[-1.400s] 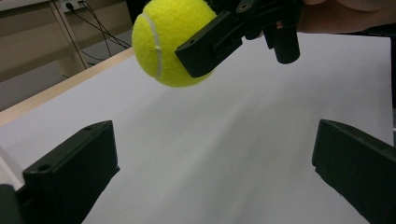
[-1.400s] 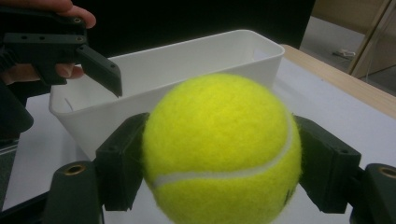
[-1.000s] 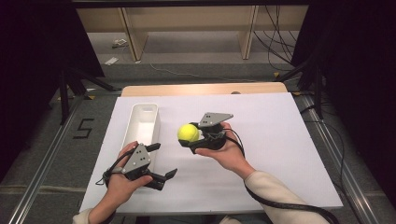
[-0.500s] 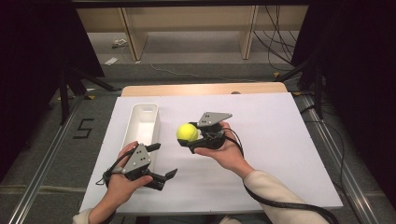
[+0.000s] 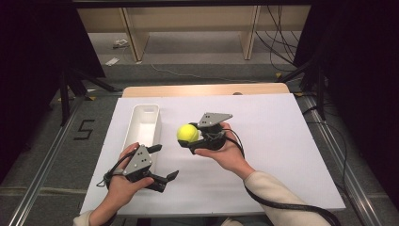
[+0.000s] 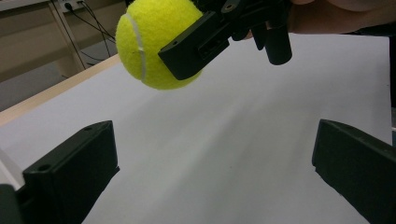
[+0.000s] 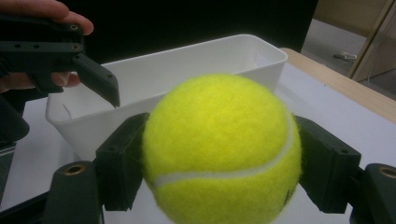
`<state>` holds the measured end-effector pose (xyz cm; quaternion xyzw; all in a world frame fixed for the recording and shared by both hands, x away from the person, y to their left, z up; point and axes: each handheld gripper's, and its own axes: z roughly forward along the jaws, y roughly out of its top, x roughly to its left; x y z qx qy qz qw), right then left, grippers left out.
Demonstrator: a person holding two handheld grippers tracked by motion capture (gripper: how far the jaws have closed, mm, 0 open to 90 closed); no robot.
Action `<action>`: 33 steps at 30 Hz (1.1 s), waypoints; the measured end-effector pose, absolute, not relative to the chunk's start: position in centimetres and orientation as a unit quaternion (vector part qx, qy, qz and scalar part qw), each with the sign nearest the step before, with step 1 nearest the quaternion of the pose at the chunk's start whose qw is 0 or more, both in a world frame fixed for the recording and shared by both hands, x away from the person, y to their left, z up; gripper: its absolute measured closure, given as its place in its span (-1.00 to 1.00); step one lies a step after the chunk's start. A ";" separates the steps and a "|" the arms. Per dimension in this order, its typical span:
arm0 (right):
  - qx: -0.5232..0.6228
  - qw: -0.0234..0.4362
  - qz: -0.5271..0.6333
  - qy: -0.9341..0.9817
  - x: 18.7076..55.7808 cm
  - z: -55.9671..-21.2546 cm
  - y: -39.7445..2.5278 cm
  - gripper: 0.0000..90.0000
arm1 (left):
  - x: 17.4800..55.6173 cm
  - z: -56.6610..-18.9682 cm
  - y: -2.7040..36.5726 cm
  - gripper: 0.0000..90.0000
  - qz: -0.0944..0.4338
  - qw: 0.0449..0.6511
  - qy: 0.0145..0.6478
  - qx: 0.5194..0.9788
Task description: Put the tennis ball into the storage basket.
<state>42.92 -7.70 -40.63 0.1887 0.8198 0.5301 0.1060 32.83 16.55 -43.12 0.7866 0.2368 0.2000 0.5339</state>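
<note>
Left gripper (image 5: 162, 162) sits low near the near-left part of the white tabletop (image 5: 282, 141), held in the left hand (image 5: 123, 181); its fingers (image 6: 70, 172) stand wide apart with bare tabletop between them. Right gripper (image 5: 190, 141), in the right hand (image 5: 226, 153), is raised around the tabletop's middle, fingers (image 7: 122, 161) clamped on either side of a yellow tennis ball (image 5: 187, 133). The ball is off the surface, just right of the white bin (image 5: 143, 123). The bin lies lengthwise along the left side, running toward the far edge; what shows of its interior looks empty, though the right gripper view hides the near floor behind the ball and the bin wall. The ball's lower part is cut off at the right gripper view's bottom edge. Beyond the far edge, a strip of wood tabletop (image 5: 202, 89) shows.
</note>
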 end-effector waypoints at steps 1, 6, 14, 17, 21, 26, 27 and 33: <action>0.189 0.105 0.530 0.820 42.9 -40.6 -7.7 -0.41 | 32.8 -43.1 16.6 -1.00 0.200 0.534 0.237 0.787; 0.188 0.107 0.531 0.819 43.0 -40.6 -7.6 -0.42 | 32.8 -43.1 16.6 -1.00 0.200 0.534 0.237 0.787; 0.188 0.107 0.531 0.819 43.1 -40.5 -7.4 -0.41 | 32.8 -43.1 16.6 -1.00 0.200 0.534 0.237 0.787; 0.188 0.105 0.531 0.819 43.1 -40.5 -7.4 -0.41 | 32.8 -43.1 16.6 -1.00 0.201 0.534 0.237 0.787; 0.187 0.106 0.531 0.819 43.2 -40.5 -7.3 -0.41 | 32.8 -43.1 16.6 -1.00 0.202 0.533 0.236 0.787; 0.187 0.108 0.532 0.819 43.3 -40.5 -7.2 -0.41 | 32.9 -43.1 16.6 -1.00 0.202 0.533 0.236 0.787; 0.188 0.106 0.532 0.819 43.3 -40.5 -7.2 -0.42 | 32.9 -43.1 16.6 -1.00 0.202 0.534 0.236 0.787; 0.187 0.106 0.532 0.819 43.4 -40.4 -6.9 -0.41 | 32.8 -43.1 16.5 -1.00 0.194 0.534 0.240 0.787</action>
